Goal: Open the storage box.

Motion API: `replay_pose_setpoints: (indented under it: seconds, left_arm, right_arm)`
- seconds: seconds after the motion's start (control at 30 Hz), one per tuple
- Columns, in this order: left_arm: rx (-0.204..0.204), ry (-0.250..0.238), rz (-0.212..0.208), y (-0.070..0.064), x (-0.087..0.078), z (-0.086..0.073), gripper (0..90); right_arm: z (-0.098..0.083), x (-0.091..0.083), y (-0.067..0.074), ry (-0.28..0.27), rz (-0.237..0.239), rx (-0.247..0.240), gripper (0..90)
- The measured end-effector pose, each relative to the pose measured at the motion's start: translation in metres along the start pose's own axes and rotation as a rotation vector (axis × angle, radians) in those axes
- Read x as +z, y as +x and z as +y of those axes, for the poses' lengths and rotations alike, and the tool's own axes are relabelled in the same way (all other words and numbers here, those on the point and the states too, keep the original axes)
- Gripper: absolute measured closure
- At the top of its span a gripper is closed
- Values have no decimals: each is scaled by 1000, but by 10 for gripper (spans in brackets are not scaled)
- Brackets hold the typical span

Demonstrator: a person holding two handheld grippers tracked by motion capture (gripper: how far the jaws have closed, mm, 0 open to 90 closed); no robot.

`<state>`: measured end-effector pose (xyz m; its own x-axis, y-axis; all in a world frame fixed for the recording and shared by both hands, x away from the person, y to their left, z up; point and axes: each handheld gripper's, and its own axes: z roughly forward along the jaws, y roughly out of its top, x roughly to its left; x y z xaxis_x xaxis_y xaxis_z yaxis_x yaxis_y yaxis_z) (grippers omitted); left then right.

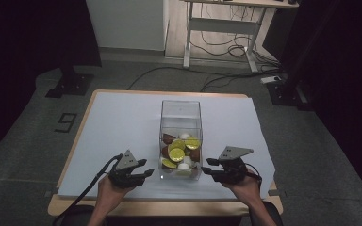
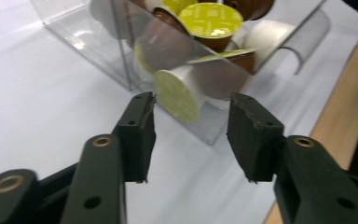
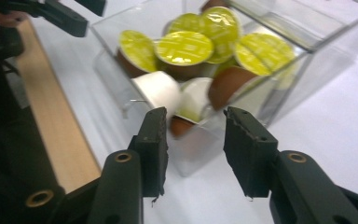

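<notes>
The room is dim and dark at its edges, the white surface (image 1: 122, 122) brightest beyond each claw, while both close views are soft, with glare on the clear box (image 2: 98, 42).

a dark figure "9" (image 1: 66, 122) lies on the grey floor, at the left of the high view beside the table. the green capsule lids (image 3: 184, 47) carry fine print, too blurred to read.

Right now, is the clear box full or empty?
Partly full: the clear box holds coffee capsules heaped over its bottom, upper part bare.
</notes>
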<state>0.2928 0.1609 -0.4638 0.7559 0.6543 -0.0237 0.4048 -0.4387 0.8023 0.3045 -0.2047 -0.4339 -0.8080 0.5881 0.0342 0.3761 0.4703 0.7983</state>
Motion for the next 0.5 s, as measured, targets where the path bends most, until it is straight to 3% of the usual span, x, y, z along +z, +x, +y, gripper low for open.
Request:
replay_pose_setpoints:
  seconds: [0.23, 0.5]
  left_arm:
    - [-35, 0, 27, 17, 1, 1, 332]
    - [-61, 44, 52, 40, 13, -7, 174]
  right_arm:
    - [-2, -5, -19, -4, -74, 29, 449]
    - [-19, -4, -46, 3, -133, 109, 350]
